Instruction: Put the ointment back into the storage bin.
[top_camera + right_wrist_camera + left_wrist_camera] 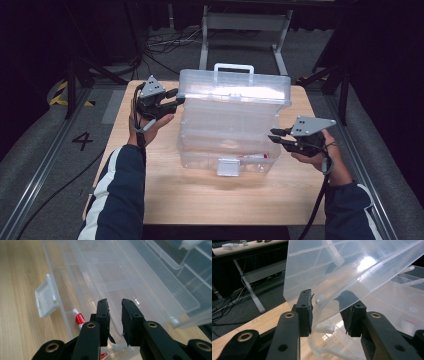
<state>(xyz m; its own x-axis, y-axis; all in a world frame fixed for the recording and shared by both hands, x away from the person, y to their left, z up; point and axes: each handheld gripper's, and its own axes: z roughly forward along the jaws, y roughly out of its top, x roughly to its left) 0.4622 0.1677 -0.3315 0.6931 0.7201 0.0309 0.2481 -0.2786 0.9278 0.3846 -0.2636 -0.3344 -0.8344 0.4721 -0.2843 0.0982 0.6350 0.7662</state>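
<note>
At the left of the high view, our left tool (176,98) meets the upper left corner of a clear plastic box (227,150) at the centre of the bench (150,200). Its raised lid (235,87) runs left to right, and the left tool's jaws straddle the lid's edge (329,302); we cannot tell if they clamp it. At the right, our right tool (277,136) sits just beside the box's right end, jaws slightly apart on nothing. We judge the left hand better placed to swing the lid.
</note>
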